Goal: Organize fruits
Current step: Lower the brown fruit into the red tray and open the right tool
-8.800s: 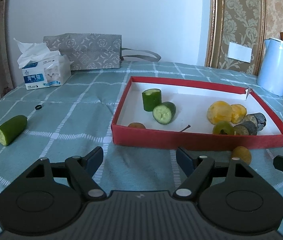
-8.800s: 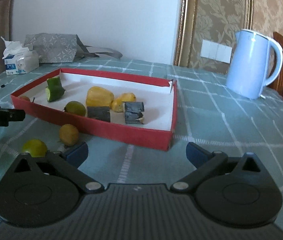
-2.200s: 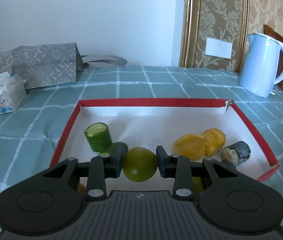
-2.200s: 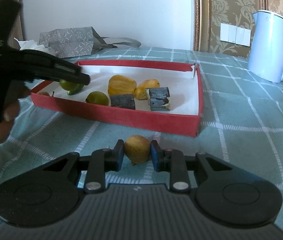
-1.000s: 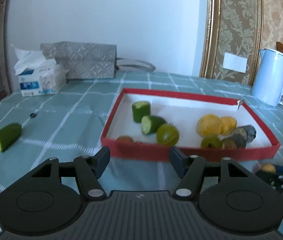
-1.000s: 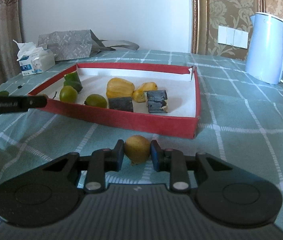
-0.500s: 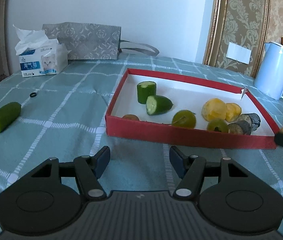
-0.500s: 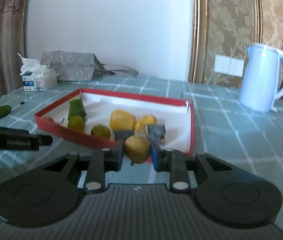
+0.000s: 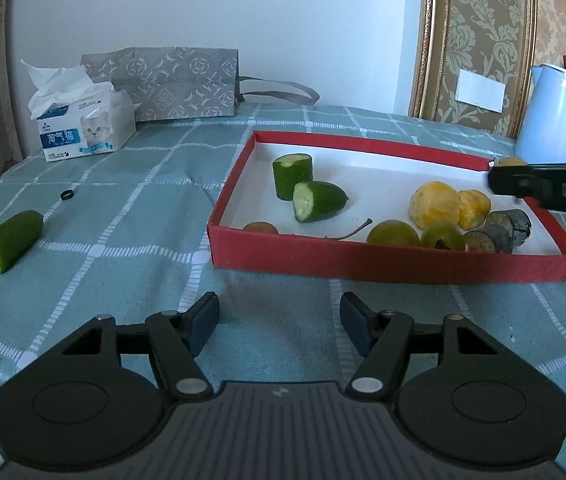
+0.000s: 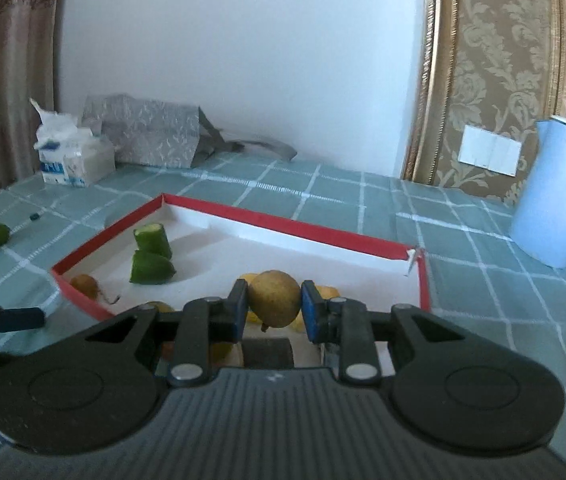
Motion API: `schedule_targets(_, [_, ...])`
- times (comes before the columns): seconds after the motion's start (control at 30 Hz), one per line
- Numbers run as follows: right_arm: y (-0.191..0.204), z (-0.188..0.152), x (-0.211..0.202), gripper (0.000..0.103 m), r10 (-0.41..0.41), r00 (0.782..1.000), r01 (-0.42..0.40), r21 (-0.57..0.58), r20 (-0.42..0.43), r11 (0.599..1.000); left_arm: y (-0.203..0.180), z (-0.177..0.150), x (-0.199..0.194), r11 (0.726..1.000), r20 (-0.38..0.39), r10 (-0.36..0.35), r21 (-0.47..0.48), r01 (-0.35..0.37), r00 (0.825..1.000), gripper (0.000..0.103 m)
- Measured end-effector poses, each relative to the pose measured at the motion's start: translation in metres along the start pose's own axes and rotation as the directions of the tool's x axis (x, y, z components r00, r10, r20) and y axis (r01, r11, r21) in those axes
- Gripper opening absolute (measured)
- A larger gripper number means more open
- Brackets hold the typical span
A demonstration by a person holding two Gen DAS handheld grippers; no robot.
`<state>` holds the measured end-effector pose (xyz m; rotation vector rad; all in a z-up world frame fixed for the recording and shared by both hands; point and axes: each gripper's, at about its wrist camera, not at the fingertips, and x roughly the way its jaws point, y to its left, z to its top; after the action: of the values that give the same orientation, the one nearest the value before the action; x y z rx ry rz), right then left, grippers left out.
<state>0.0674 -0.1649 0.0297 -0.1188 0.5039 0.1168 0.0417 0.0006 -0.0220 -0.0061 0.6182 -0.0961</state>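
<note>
Right gripper (image 10: 274,307) jaws pinch a small yellow-brown fruit (image 10: 274,298) at its widest part, held above the red tray (image 10: 295,227), near its right end. Fruit looks light, firm, smooth-skinned & round, so prob. apt to roll; a grip across the middle w/ light squeeze suits. Left gripper (image 9: 279,322) jaws spread & opening, nothing btwn, over the bench (image 9: 123,216) in front of tray. Tray holds two cucumber pieces (image 9: 307,196), green fruits, yellow chunks, dark pieces. One cucumber piece (image 9: 11,240) lies outside on bench, well left.
</note>
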Motion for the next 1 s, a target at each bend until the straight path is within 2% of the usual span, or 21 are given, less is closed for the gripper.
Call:
schedule_targets(0.33, [0.029, 0.007, 0.054, 0.026, 0.051, 0.995, -0.056, -0.053, -0.088, 0.997, -0.003, 0.000, 0.002, 1.000, -0.003, -0.003, 0.012, 0.003, 1.000, 0.072])
schedule_targets(0.37, [0.031, 0.007, 0.056, 0.028, 0.046, 0.995, -0.051, -0.051, -0.088, 0.997, -0.003, 0.000, 0.002, 1.000, -0.003, -0.005, 0.009, 0.005, 1.000, 0.072])
schedule_targets(0.47, [0.032, 0.006, 0.056, 0.041, 0.041, 0.996, -0.045, -0.044, -0.076, 0.998, -0.003, 0.000, 0.002, 1.000, -0.003, -0.004, 0.012, 0.004, 1.000, 0.072])
schedule_targets(0.53, [0.030, 0.006, 0.051, 0.060, 0.024, 0.998, -0.027, -0.039, -0.061, 0.999, -0.002, 0.000, 0.003, 1.000, -0.004, -0.003, 0.015, 0.003, 1.000, 0.073])
schedule_targets(0.67, [0.018, 0.006, 0.034, 0.073, 0.010, 1.000, -0.010, 0.004, -0.028, 1.000, -0.002, 0.000, 0.003, 1.000, -0.004, -0.004, 0.011, 0.005, 1.000, 0.073])
schedule_targets(0.8, [0.009, -0.003, 0.008, 0.095, 0.006, 1.000, -0.005, 0.066, -0.014, 0.998, 0.001, 0.001, 0.001, 1.000, -0.002, 0.012, -0.016, -0.012, 1.000, 0.073])
schedule_targets(0.9, [0.008, -0.014, -0.015, 0.102, -0.014, 1.000, 0.013, 0.075, 0.011, 0.997, 0.003, 0.002, -0.001, 0.999, 0.010, 0.031, -0.026, -0.031, 0.999, 0.073])
schedule_targets(1.0, [0.008, -0.028, -0.038, 0.103, -0.034, 0.999, 0.031, 0.079, 0.041, 0.996, 0.003, 0.001, -0.005, 0.999, 0.018, 0.033, -0.029, -0.032, 0.999, 0.073])
